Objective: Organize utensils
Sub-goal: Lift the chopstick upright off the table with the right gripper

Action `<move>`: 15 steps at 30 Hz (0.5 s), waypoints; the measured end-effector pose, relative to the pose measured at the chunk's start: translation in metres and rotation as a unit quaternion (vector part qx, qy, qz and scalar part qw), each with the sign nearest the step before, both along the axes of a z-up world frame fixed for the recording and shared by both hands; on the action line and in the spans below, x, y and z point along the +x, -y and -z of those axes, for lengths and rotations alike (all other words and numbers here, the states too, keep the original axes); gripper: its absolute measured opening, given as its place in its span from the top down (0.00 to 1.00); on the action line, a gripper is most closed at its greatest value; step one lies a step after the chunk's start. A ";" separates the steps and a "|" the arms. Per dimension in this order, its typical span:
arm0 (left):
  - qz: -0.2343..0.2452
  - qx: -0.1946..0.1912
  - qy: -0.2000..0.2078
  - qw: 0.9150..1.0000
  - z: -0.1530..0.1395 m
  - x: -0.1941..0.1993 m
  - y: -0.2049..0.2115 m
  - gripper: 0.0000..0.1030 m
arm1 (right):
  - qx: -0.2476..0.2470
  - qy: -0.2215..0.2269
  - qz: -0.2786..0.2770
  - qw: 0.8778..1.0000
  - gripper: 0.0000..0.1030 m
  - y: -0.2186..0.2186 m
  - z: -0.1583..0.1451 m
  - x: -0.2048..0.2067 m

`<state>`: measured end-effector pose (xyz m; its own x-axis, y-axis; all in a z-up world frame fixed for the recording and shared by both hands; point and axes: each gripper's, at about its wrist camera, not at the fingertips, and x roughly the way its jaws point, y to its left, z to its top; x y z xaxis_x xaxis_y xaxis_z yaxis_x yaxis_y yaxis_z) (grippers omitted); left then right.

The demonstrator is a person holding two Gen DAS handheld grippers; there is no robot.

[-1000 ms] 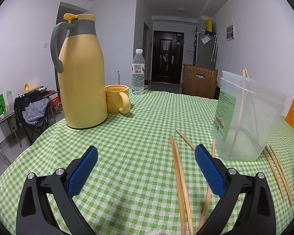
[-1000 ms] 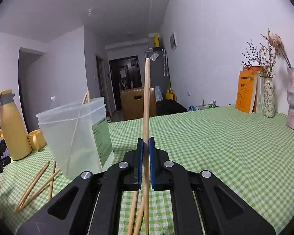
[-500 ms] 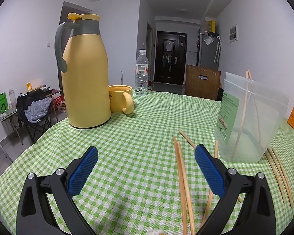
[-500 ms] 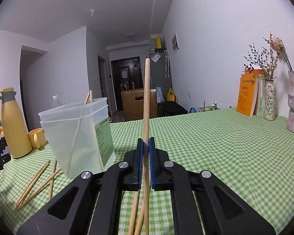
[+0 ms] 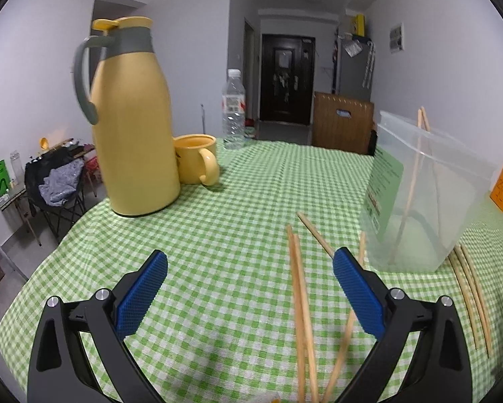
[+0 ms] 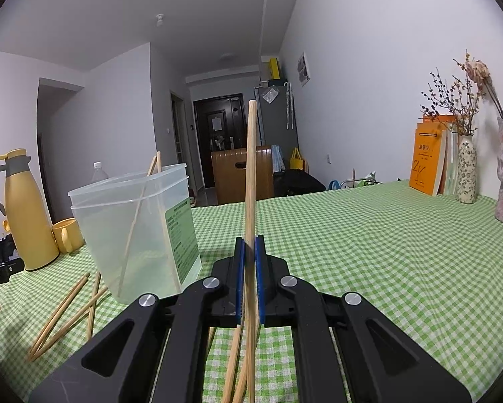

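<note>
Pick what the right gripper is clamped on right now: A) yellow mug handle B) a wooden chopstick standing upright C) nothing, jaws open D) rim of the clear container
B: in the right wrist view the right gripper has its blue pads shut on a chopstick that stands upright, apart from the clear container.

A pale wooden chopstick [image 6: 250,181] stands nearly upright, pinched low on its shaft between blue pads. At its ten o'clock sits a clear plastic container [image 6: 134,231] with a green label — two chopsticks [image 6: 135,215] lean inside it, tips past the rim. More loose chopsticks [image 6: 63,315] lie fanned on the green checked cloth at the container's seven o'clock, a pair [image 5: 301,305] lying side by side — touching.
</note>
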<state>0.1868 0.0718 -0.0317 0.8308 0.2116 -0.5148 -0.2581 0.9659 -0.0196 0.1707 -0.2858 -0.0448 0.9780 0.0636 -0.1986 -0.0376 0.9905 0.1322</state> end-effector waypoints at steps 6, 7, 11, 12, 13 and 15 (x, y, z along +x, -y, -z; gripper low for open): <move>0.031 -0.015 -0.044 0.998 -0.003 0.016 0.010 0.07 | 0.000 -0.005 -0.001 1.000 0.94 0.000 0.000 0.002; 0.035 -0.019 -0.051 0.998 -0.003 0.019 0.011 0.07 | 0.001 -0.006 -0.001 1.000 0.94 0.001 0.000 0.002; 0.049 -0.023 -0.090 0.994 -0.007 0.035 0.018 0.07 | 0.003 -0.008 0.000 1.000 0.94 0.002 0.001 0.002; 0.051 -0.021 -0.100 0.993 -0.007 0.040 0.019 0.07 | 0.003 -0.009 0.000 1.000 0.94 0.002 0.001 0.003; 0.053 -0.019 -0.111 0.992 -0.007 0.044 0.020 0.07 | 0.002 -0.010 0.000 1.000 0.94 0.002 0.001 0.003; 0.054 -0.023 -0.137 0.989 -0.005 0.056 0.020 0.07 | 0.002 -0.011 -0.002 1.000 0.94 0.002 0.001 0.004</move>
<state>0.2424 0.0517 -0.0265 0.6758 0.0999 -0.7302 -0.1551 0.9879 -0.0085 0.1745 -0.2873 -0.0461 0.9732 0.0677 -0.2199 -0.0377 0.9897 0.1380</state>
